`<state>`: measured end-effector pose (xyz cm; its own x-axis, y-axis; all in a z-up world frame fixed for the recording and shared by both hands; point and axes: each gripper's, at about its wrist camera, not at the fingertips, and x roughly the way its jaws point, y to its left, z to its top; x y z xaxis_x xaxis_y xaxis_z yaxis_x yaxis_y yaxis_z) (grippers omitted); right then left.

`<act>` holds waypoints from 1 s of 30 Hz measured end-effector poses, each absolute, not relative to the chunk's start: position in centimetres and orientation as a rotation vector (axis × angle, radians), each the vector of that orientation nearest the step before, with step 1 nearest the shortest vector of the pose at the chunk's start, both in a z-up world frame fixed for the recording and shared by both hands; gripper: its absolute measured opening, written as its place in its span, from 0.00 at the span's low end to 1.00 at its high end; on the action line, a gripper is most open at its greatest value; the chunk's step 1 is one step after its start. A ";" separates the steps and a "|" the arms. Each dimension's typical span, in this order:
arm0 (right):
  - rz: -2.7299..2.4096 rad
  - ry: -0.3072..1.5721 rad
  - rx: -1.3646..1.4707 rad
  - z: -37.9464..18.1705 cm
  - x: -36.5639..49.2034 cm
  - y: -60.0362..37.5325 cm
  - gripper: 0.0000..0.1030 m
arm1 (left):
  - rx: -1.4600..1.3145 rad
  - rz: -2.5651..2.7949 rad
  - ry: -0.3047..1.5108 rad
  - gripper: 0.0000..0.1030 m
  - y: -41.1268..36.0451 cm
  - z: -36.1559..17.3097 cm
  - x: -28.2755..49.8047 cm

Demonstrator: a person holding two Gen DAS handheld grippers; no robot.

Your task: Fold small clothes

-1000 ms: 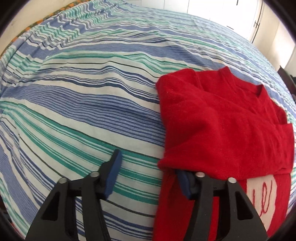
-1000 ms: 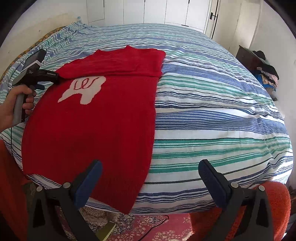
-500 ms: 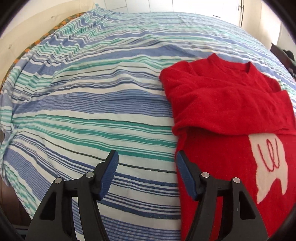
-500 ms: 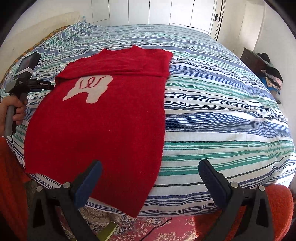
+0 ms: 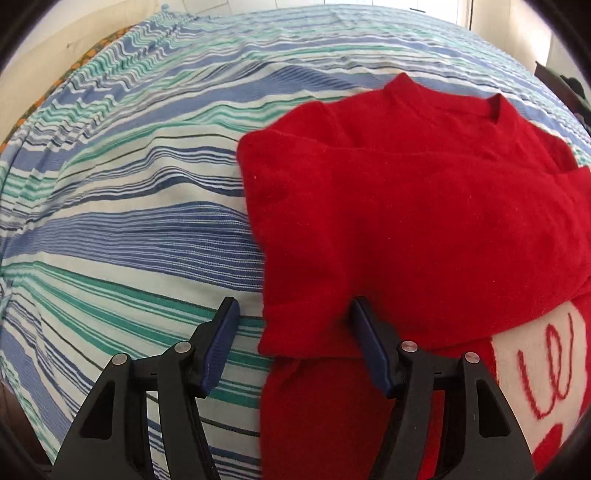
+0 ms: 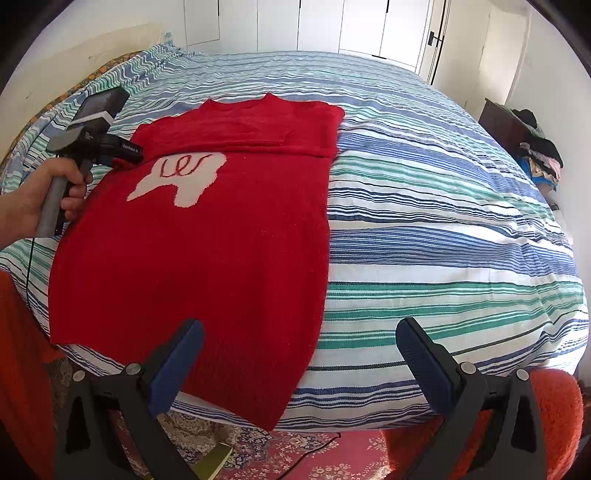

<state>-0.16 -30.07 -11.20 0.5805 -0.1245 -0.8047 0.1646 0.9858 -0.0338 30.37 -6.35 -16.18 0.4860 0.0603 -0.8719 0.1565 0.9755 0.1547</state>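
A red sweater (image 6: 207, 236) with a white animal patch (image 6: 181, 177) lies flat on the striped bed, its sleeves folded across the chest. In the left wrist view the folded sleeve (image 5: 424, 221) fills the right half. My left gripper (image 5: 295, 343) is open, its jaws straddling the sleeve's lower left corner, with the right pad (image 5: 369, 354) against the cloth. It also shows in the right wrist view (image 6: 110, 155), held by a hand at the sweater's left edge. My right gripper (image 6: 299, 365) is wide open and empty above the sweater's hem at the bed's near edge.
The striped duvet (image 6: 443, 221) covers the whole bed. A pile of clothes (image 6: 539, 158) sits on furniture at the far right. A patterned rug (image 6: 332, 454) and an orange fabric (image 6: 554, 406) lie below the bed's near edge. White closet doors (image 6: 332, 22) stand behind.
My left gripper drew back and then moved in again to the sleeve's lower left corner, staying open. The right gripper's view shifted slightly; it stays wide open.
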 end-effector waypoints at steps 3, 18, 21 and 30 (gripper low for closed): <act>-0.179 0.945 0.078 -11.4 -0.2 -30.8 0.99 | 0.234 -0.060 1.087 0.76 -6.1 -14.5 30.0; -0.006 0.862 0.127 -10.5 1.9 -29.0 0.99 | 0.270 -0.240 1.104 0.88 -6.0 -15.1 11.3; 0.025 1.000 0.109 -13.8 3.8 -28.1 0.99 | 0.241 -0.222 1.102 0.89 -5.7 -14.4 10.7; -0.040 0.945 -0.014 -13.5 2.6 -26.3 0.99 | 0.209 -0.173 1.125 0.95 -2.7 -15.9 9.4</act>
